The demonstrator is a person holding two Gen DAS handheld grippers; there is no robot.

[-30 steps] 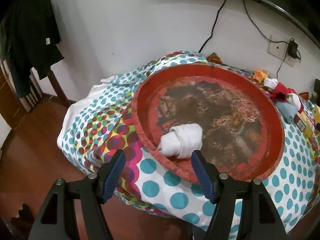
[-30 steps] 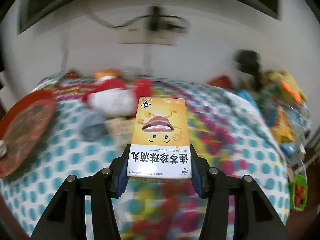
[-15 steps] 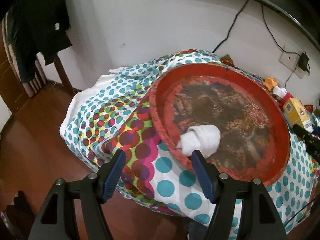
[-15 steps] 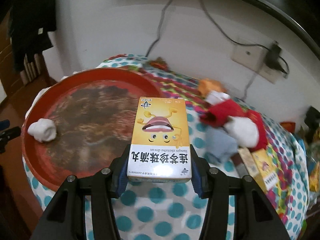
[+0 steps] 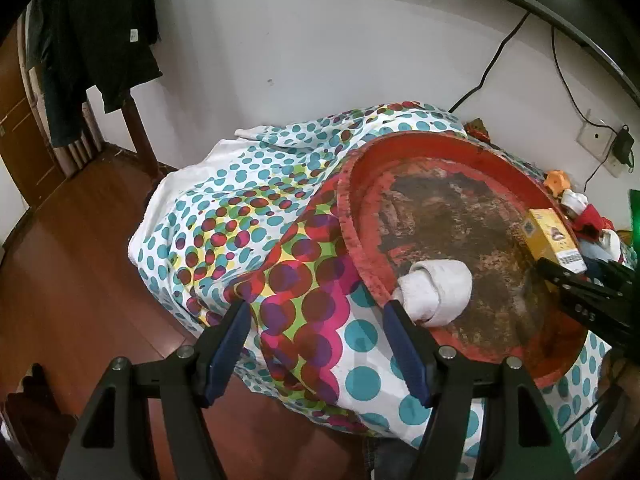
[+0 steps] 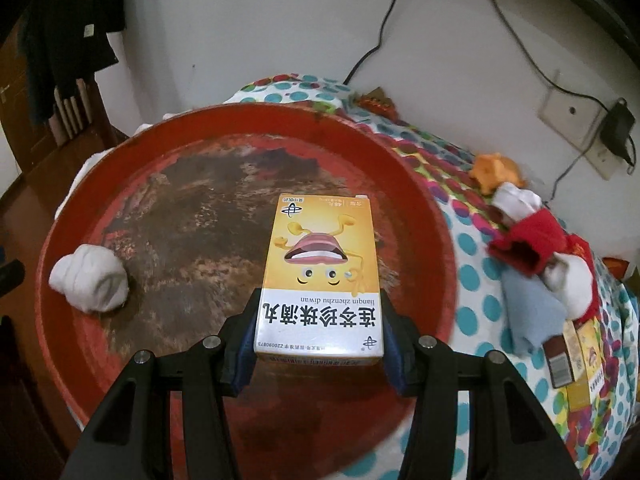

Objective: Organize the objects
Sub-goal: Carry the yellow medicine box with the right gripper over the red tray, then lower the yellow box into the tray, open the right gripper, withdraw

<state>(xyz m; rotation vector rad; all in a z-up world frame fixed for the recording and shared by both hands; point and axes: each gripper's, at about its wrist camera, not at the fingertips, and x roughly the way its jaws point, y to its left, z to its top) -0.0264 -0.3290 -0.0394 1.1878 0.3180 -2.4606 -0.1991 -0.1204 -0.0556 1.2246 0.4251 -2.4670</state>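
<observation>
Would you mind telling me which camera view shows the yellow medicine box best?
The right wrist view: the yellow medicine box fills the centre, its printed face readable, clamped in the right gripper above the red tray. The left wrist view catches it only small at the right edge, partly hidden behind that gripper.

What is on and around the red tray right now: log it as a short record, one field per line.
tray: round red tray, worn brown centre, on a dotted cloth
in tray: rolled white sock, near the rim
right gripper: shut on a yellow medicine box, held above the tray
left gripper: open, empty, at the tray's edge beside the sock
outside tray: red and white socks, a grey-blue cloth, more yellow boxes, an orange toy
</observation>
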